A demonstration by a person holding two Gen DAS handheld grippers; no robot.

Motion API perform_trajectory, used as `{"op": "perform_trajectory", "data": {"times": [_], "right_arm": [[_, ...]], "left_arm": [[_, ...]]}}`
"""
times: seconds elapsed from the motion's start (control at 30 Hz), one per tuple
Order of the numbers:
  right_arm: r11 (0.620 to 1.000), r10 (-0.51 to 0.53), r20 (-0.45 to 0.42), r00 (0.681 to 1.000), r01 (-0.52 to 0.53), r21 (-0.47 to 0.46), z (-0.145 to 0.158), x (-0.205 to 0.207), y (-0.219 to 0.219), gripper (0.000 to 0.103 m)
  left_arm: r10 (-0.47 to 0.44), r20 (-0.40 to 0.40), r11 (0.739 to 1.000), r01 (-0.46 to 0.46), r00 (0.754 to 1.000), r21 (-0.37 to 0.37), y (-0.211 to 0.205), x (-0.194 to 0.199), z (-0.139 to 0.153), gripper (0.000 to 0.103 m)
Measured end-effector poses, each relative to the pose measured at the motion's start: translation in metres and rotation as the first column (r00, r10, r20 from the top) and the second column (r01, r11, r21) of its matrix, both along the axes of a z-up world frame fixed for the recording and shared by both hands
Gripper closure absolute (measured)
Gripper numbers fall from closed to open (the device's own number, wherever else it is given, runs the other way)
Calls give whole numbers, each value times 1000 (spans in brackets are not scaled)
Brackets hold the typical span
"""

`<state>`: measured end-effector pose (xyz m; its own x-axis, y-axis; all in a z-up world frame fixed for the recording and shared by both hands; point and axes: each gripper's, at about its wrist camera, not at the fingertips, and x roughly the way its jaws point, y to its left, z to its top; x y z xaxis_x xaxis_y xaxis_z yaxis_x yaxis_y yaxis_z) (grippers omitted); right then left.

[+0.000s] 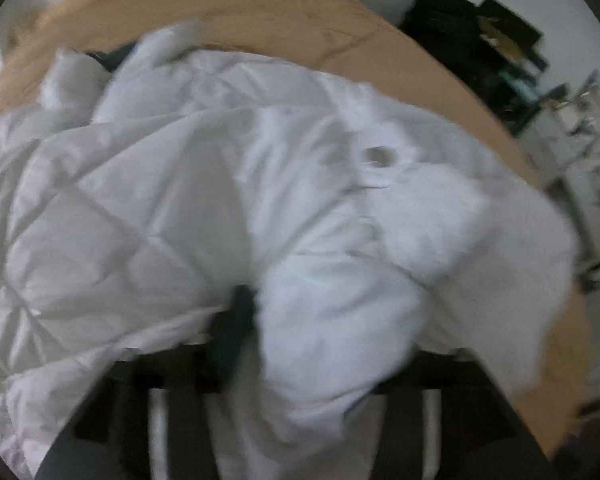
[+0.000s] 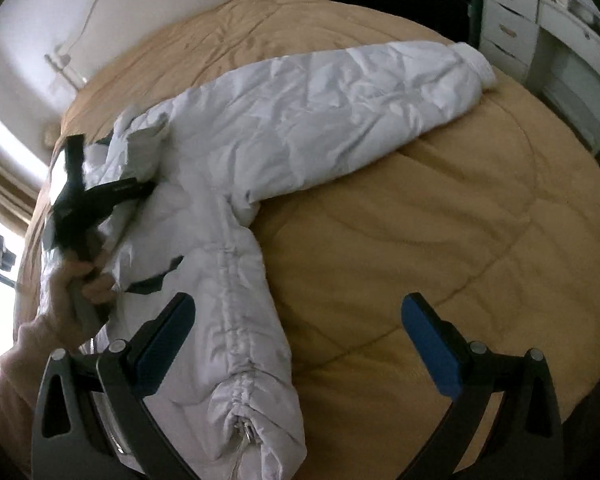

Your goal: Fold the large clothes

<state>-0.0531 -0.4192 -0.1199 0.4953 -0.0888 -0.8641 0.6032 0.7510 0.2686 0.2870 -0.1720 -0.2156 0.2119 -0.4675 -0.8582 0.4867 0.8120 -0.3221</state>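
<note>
Left gripper (image 2: 140, 190) pinching jacket (image 2: 284, 120) mid-left, likely gathering a fold | right gripper (image 2: 300, 320) hovering spread, lower frame, over blanket (image 2: 460, 220).

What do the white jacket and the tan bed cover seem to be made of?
White jacket: looks like thin synthetic shell, nylon or polyester, padded; crinkly sheen, diamond quilting, puffy sleeve. Its cuff seems a softer knit or fleece, hard to tell. Tan bed cover: matte woven fabric, probably a stuffed comforter; curved stitch lines, soft ripples.
</note>
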Motion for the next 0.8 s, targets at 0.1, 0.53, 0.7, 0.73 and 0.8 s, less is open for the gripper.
{"op": "perform_trajectory", "data": {"times": [0.1, 0.53, 0.7, 0.73, 0.8], "right_arm": [[999, -17, 55, 998, 15, 33, 4, 8, -2, 0], [927, 373, 189, 908, -360, -101, 38, 228, 119, 24], [908, 404, -37, 914, -405, -109, -47, 270, 124, 24], [906, 394, -97, 914, -404, -126, -68, 269, 117, 24], [881, 442, -77, 894, -449, -150, -86, 259, 111, 24]], "left_arm": [[-32, -115, 981, 9, 993, -195, 39, -1, 35, 41], [209, 332, 860, -334, 920, 386, 237, 52, 16, 10], [308, 271, 841, -394, 912, 370, 258, 73, -39, 0], [340, 218, 856, -397, 915, 330, 268, 79, -44, 0], [368, 176, 863, -406, 913, 302, 273, 84, -42, 0]]}}
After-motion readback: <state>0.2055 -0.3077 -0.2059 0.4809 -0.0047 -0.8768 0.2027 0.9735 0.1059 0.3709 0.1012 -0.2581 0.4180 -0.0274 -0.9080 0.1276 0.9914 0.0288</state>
